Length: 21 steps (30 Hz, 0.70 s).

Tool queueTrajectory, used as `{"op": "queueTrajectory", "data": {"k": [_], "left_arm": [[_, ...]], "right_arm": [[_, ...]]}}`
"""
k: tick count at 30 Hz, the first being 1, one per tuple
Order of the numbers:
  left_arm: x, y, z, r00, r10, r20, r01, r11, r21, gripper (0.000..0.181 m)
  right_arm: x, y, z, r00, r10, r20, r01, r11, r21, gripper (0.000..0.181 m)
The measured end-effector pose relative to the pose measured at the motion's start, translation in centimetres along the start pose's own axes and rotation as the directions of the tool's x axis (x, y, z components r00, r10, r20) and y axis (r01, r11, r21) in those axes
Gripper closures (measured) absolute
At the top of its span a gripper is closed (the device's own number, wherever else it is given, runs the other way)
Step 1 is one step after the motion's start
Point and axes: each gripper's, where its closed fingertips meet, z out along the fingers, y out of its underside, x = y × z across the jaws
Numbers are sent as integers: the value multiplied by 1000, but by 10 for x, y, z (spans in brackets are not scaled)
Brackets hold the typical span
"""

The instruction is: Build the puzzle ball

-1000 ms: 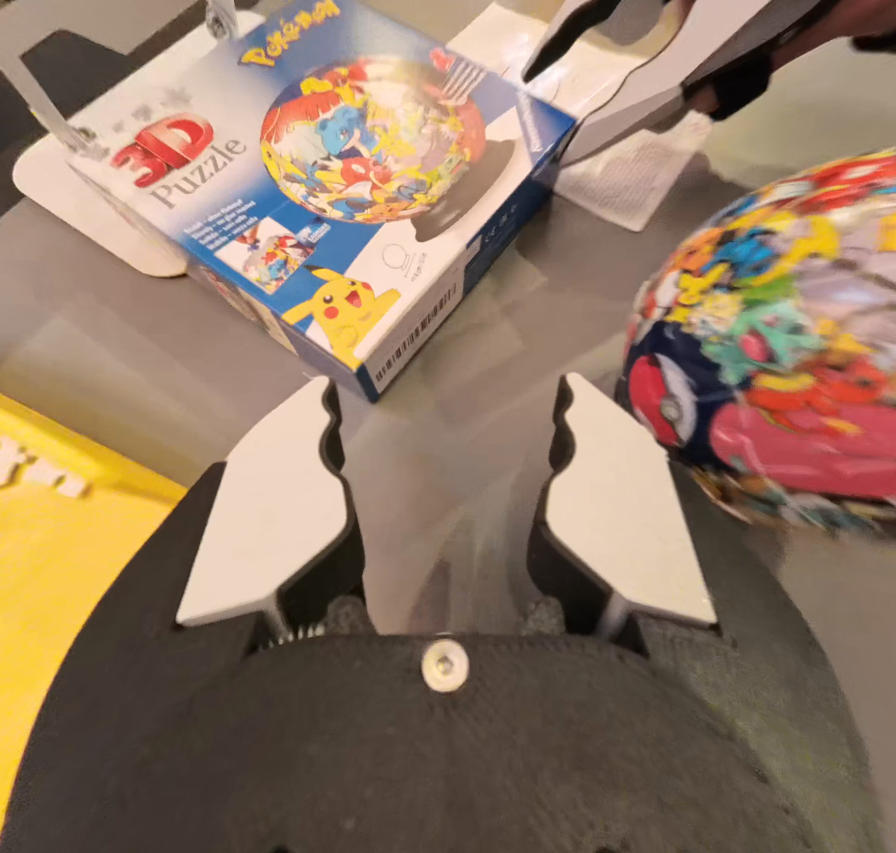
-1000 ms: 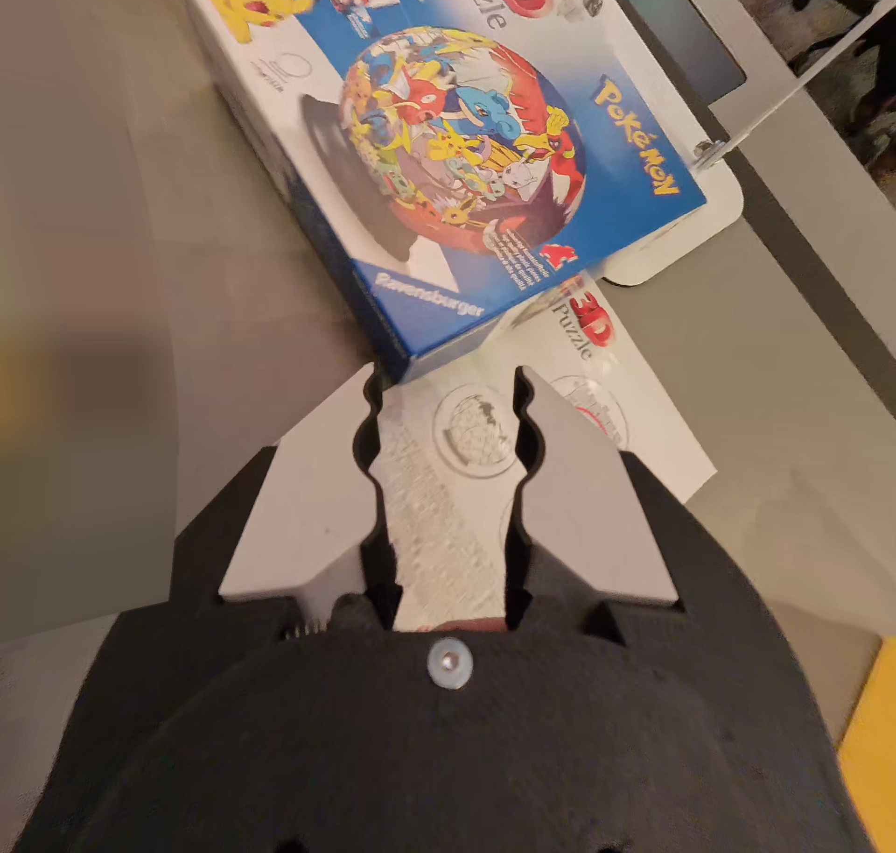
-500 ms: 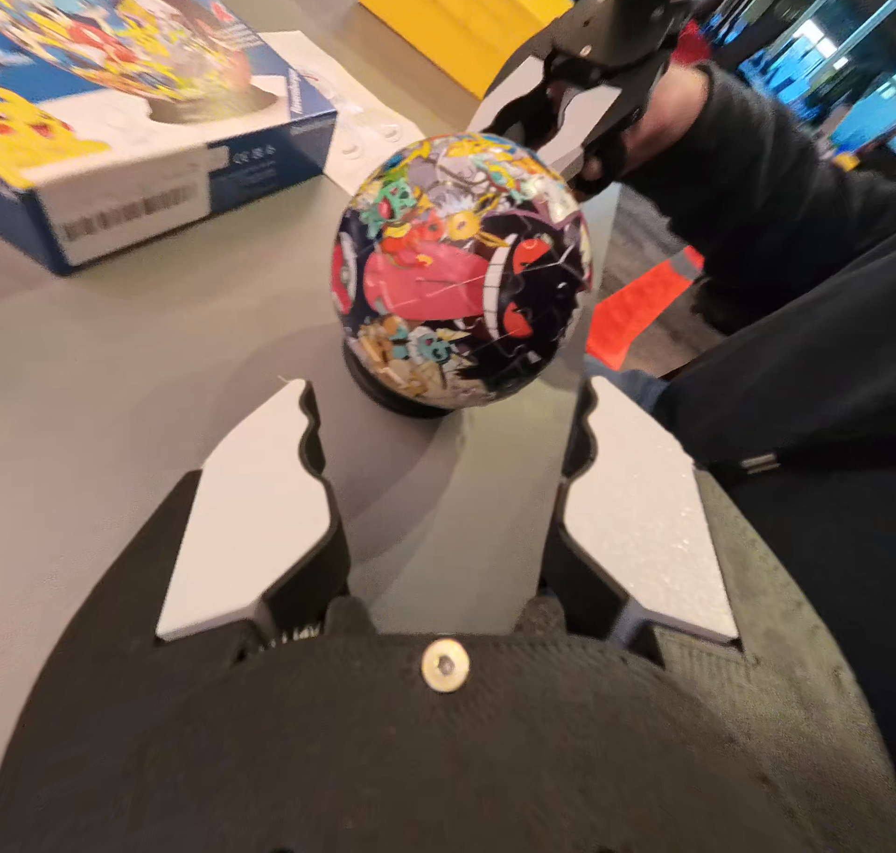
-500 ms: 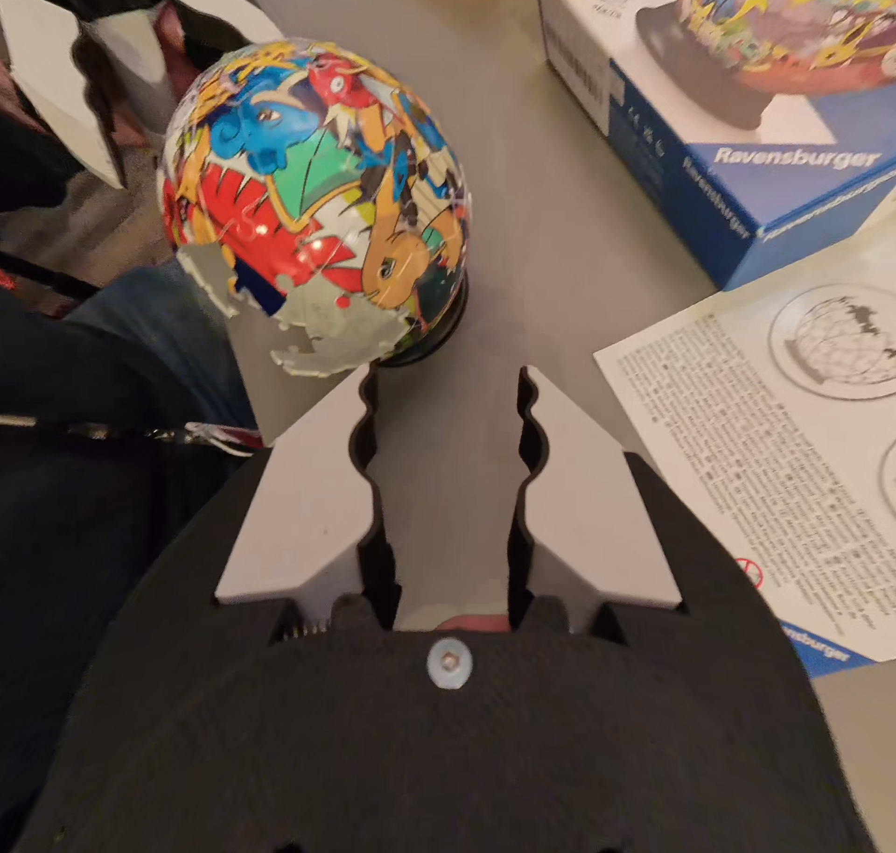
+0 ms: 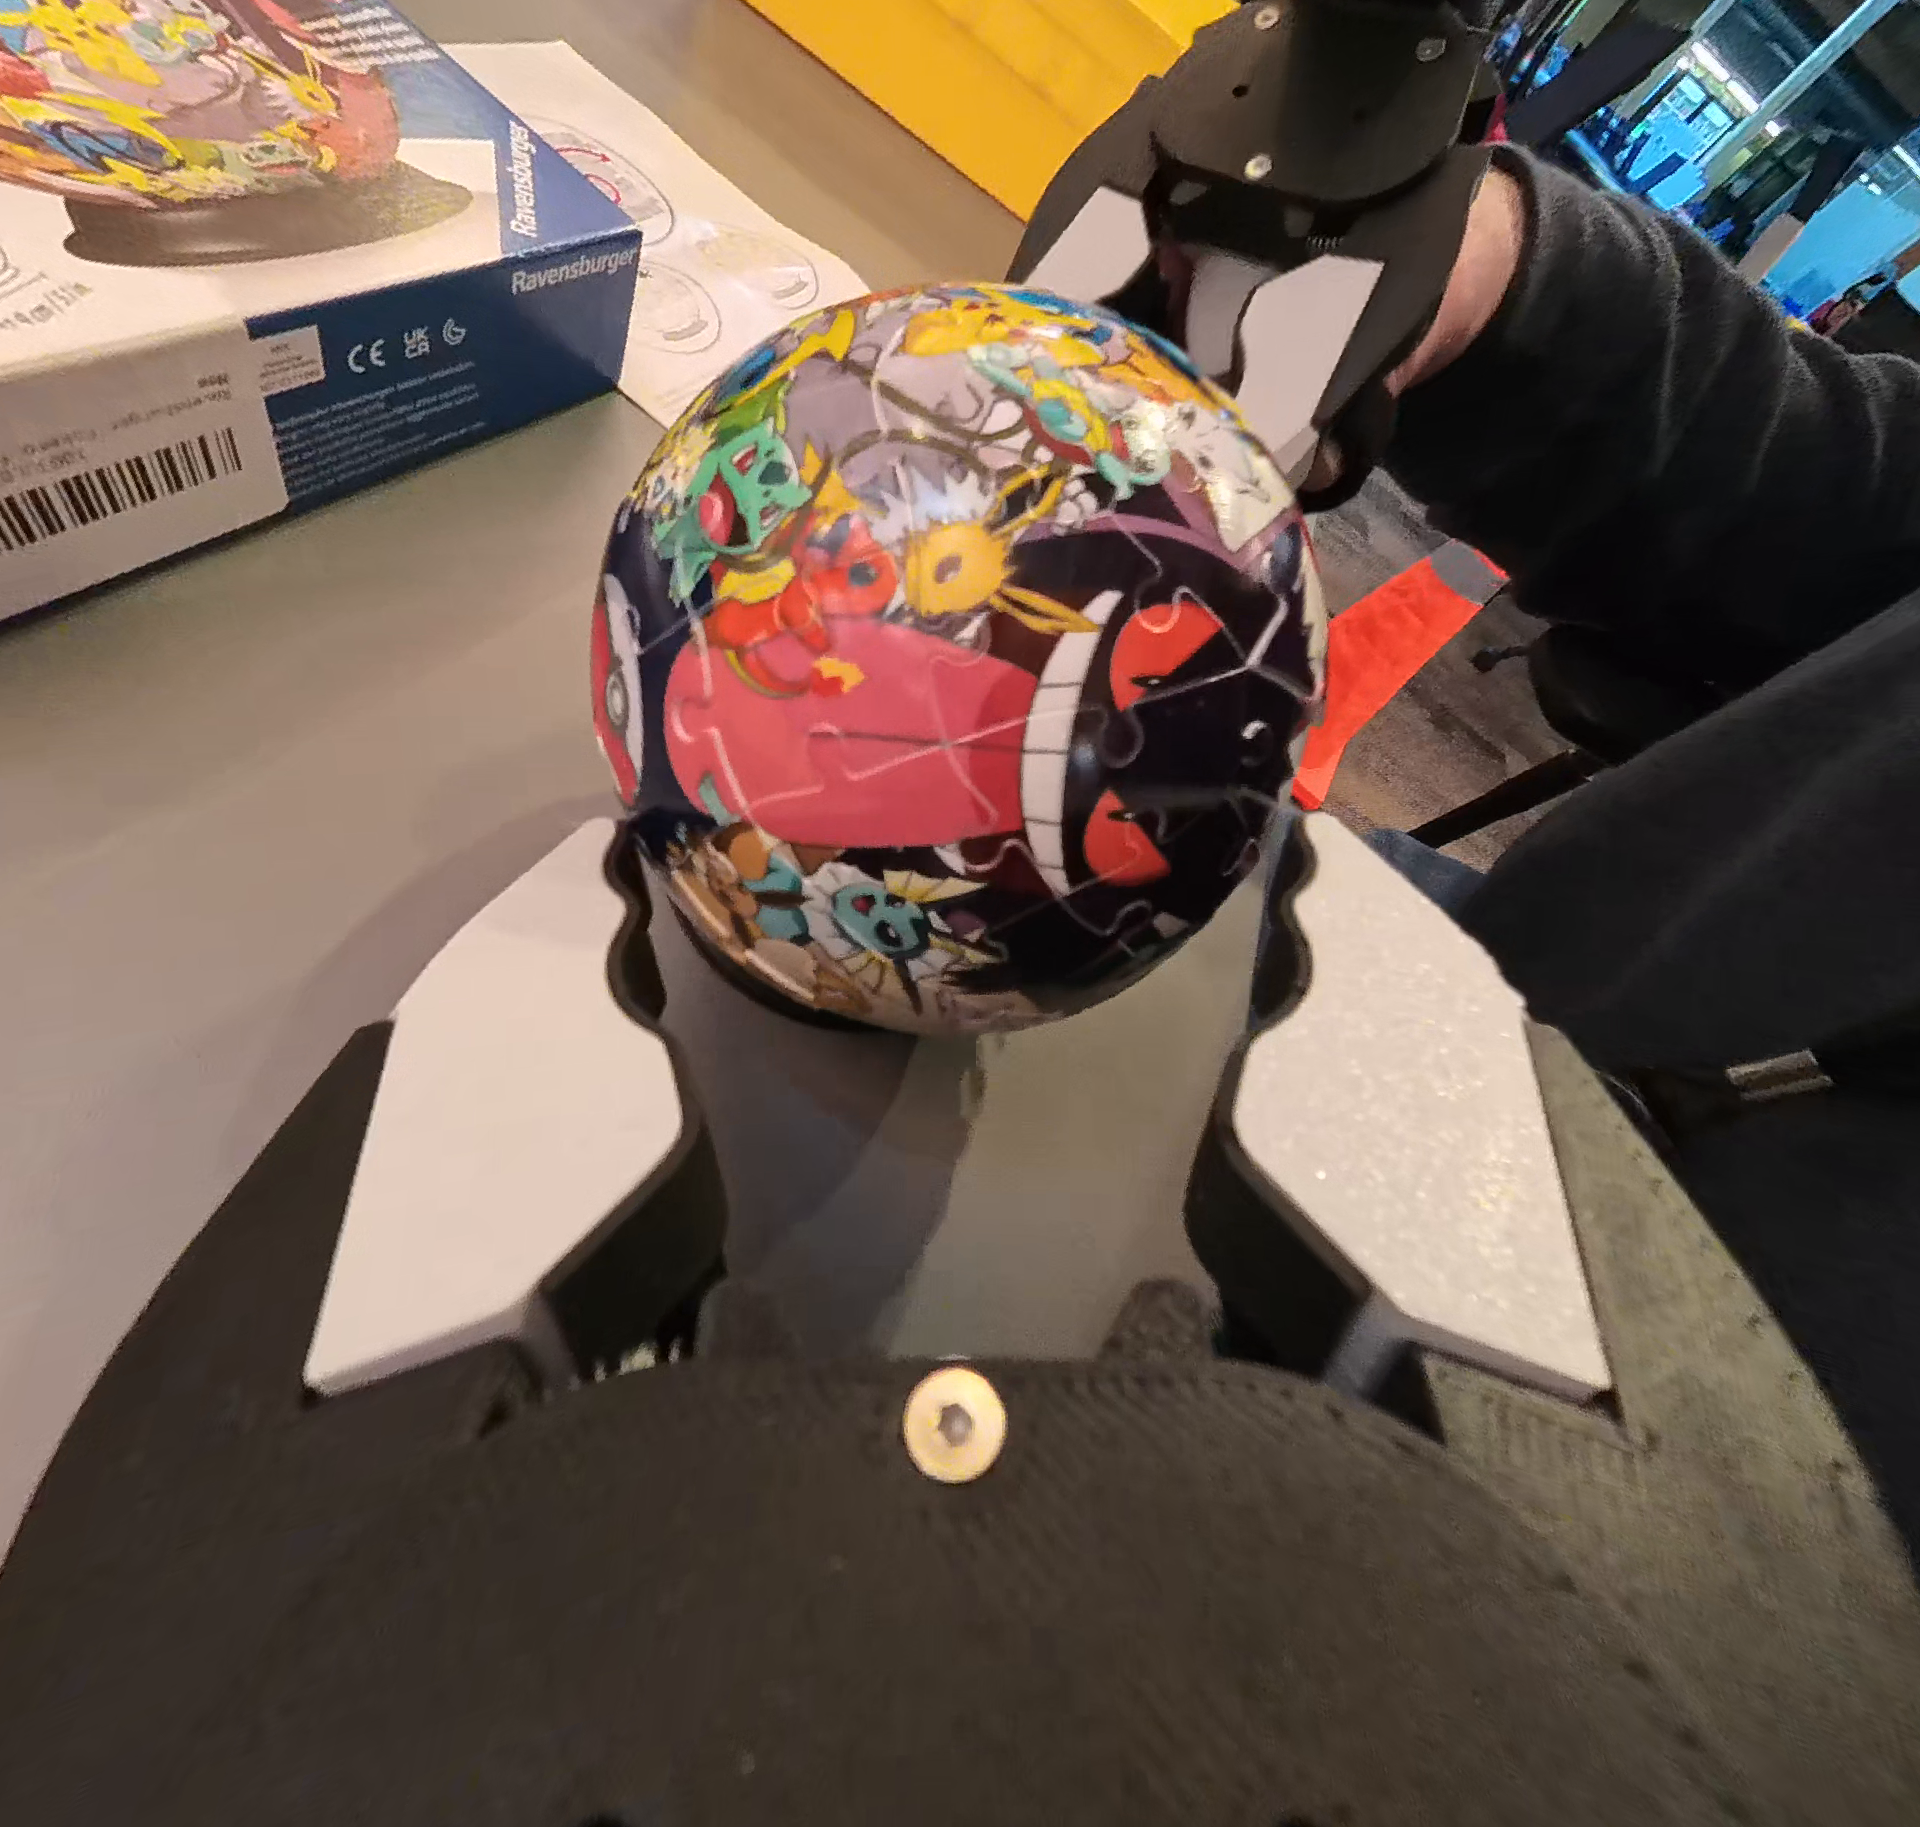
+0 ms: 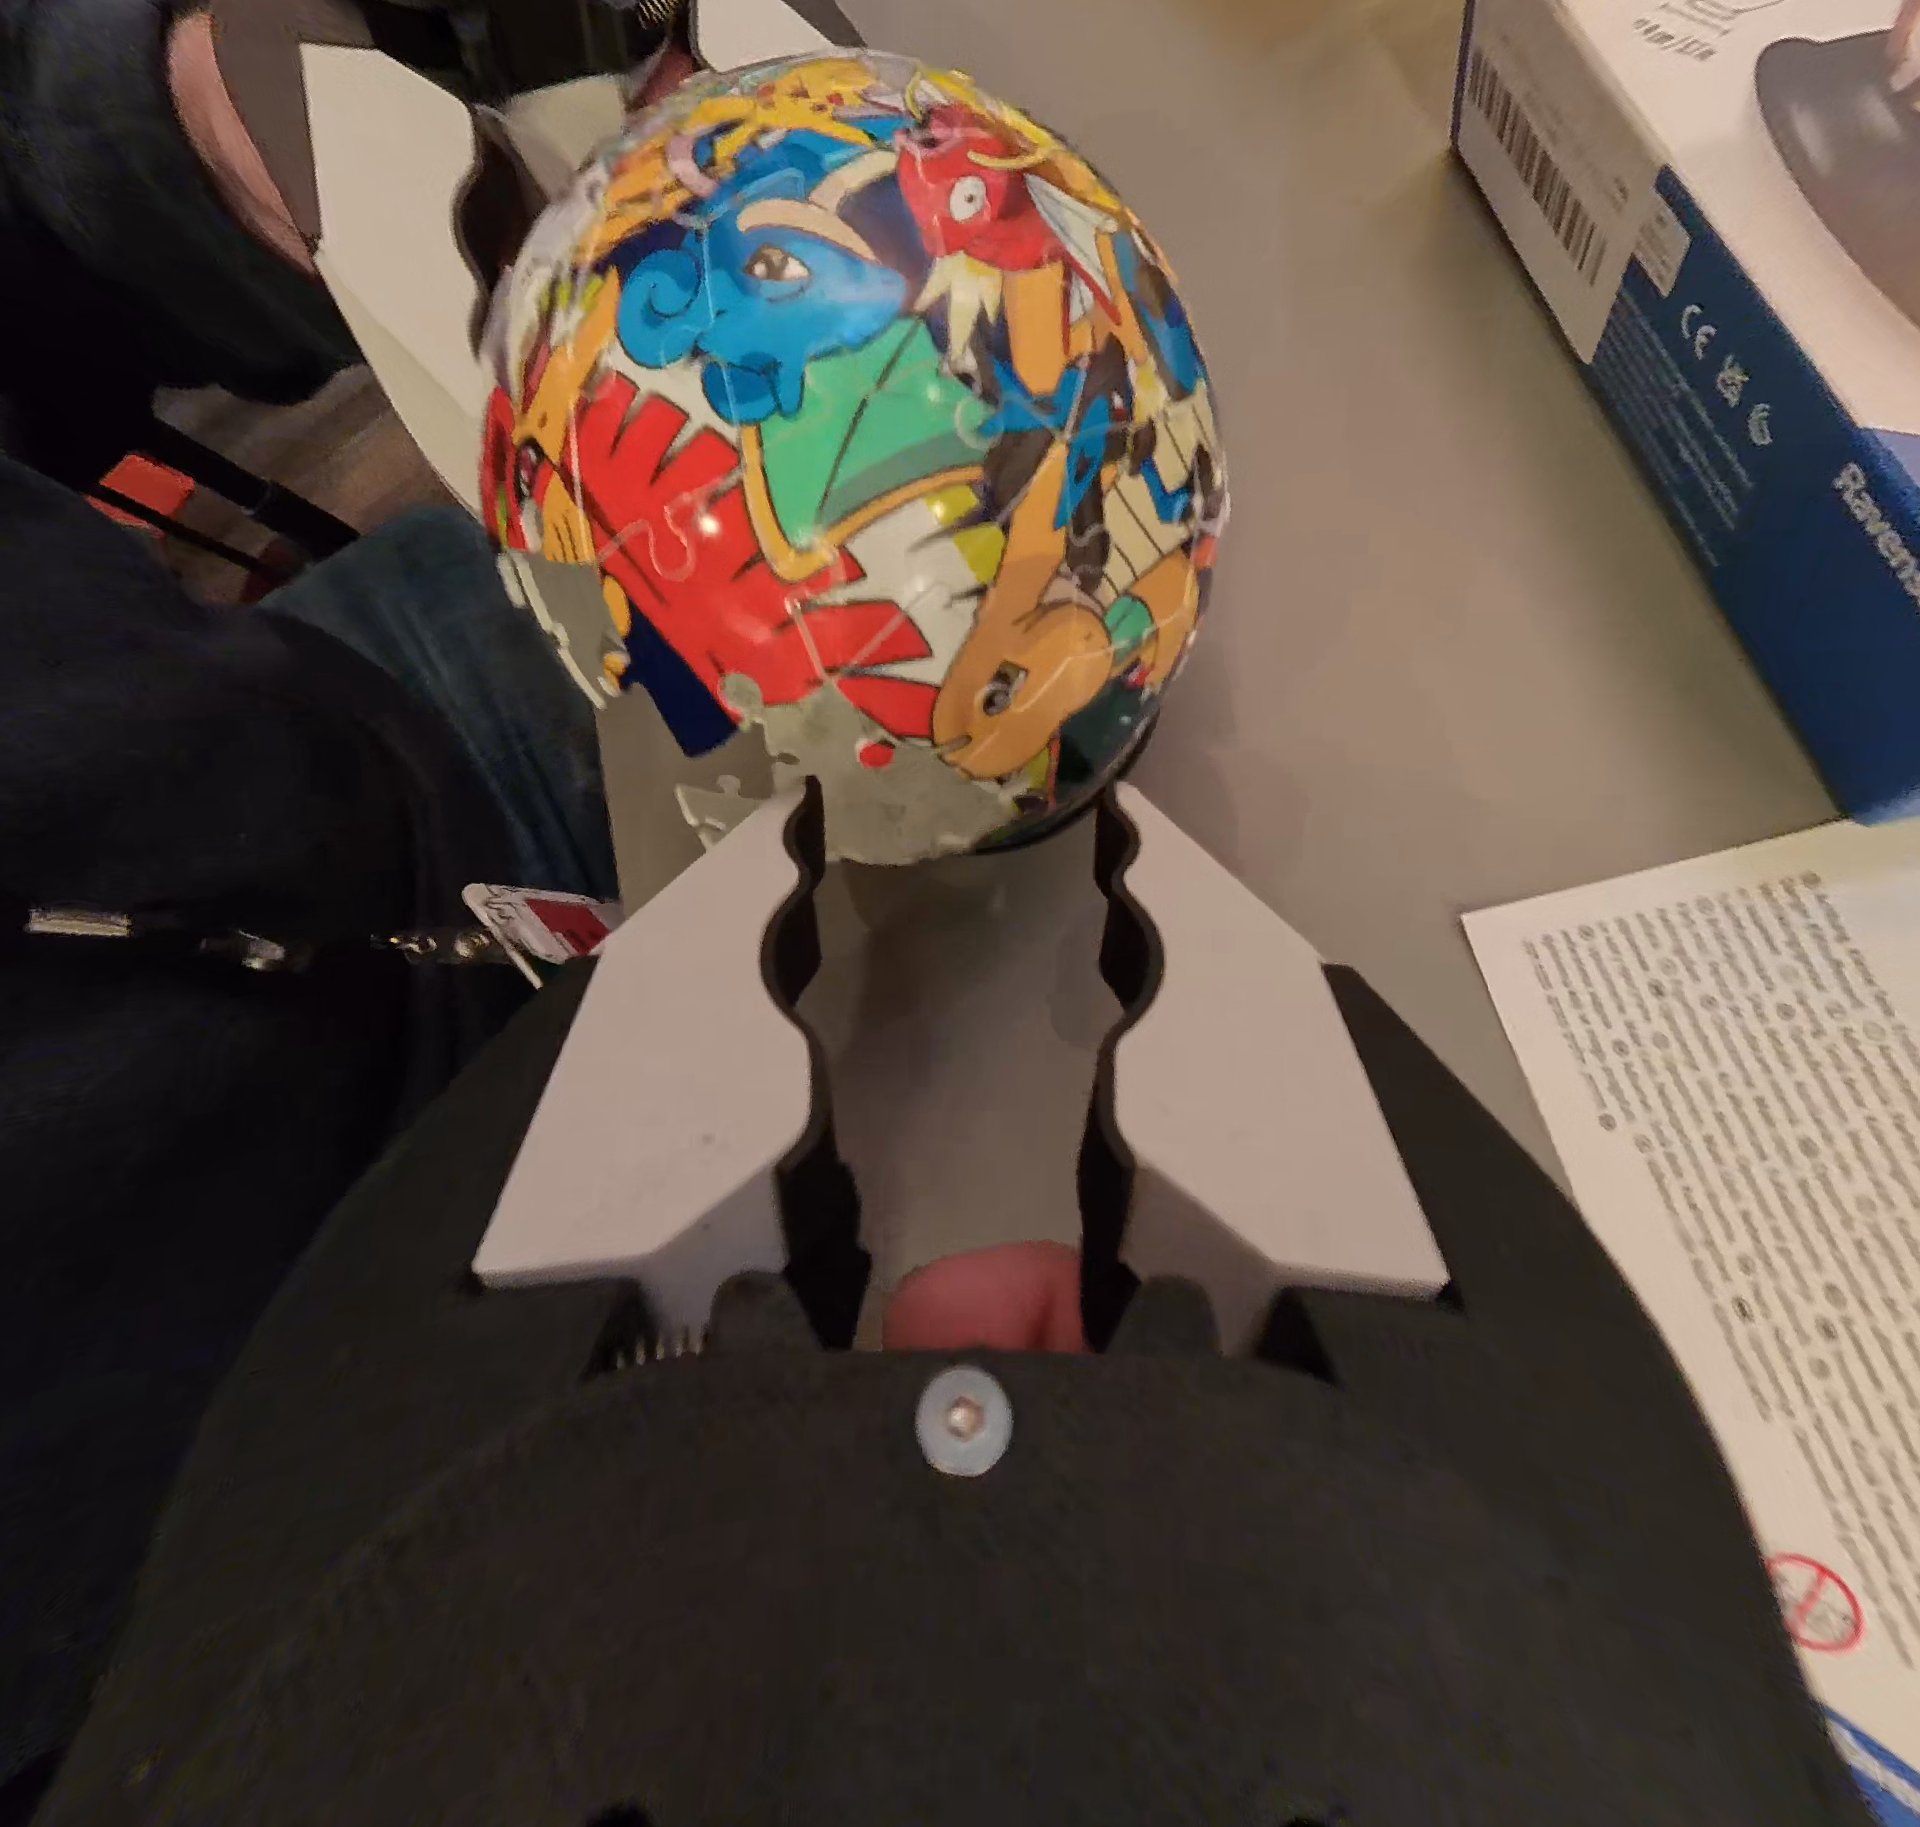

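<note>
Puzzle ball sits on dark stand on grey table, betw. the 2 tongs. Left tongs spread wide, tips flanking ball's lower part, contact unclear. Right tongs parted, empty, tips at ball's underside. Ball has unprinted grey patch low. Blue puzzle box and instruction sheet nearby.

Puzzle ball: glossy plastic pieces with highlights; a bare matt grey patch low on its side in the right wrist view. Left tool: rough matt black printed body, smooth pale-grey finger faces, metal screw. Box of satin card, paper leaflet, smooth matt grey table.
</note>
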Motion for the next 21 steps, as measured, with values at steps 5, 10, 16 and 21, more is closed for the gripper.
{"op": "queueTrajectory", "data": {"k": [5, 10, 16, 21], "left_arm": [[1, -3, 4, 1000, 1, 14, -1, 1000, 9, 70], [0, -8, 5, 999, 27, 38, -27, 1000, 3, 69], [-6, -36, -5, 995, 63, 75, -66, 997, 42, 68], [-14, -47, -9, 989, 99, 106, -103, 994, 38, 68]], "right_arm": [[0, -2, 1, 1000, -8, 0, 8, 1000, 6, 130], [0, -13, 0, 999, -33, 2, 33, 999, 17, 128], [7, -33, 1, 998, -65, 4, 65, 998, 16, 127], [15, -41, 4, 996, -87, 3, 87, 996, 25, 126]]}}
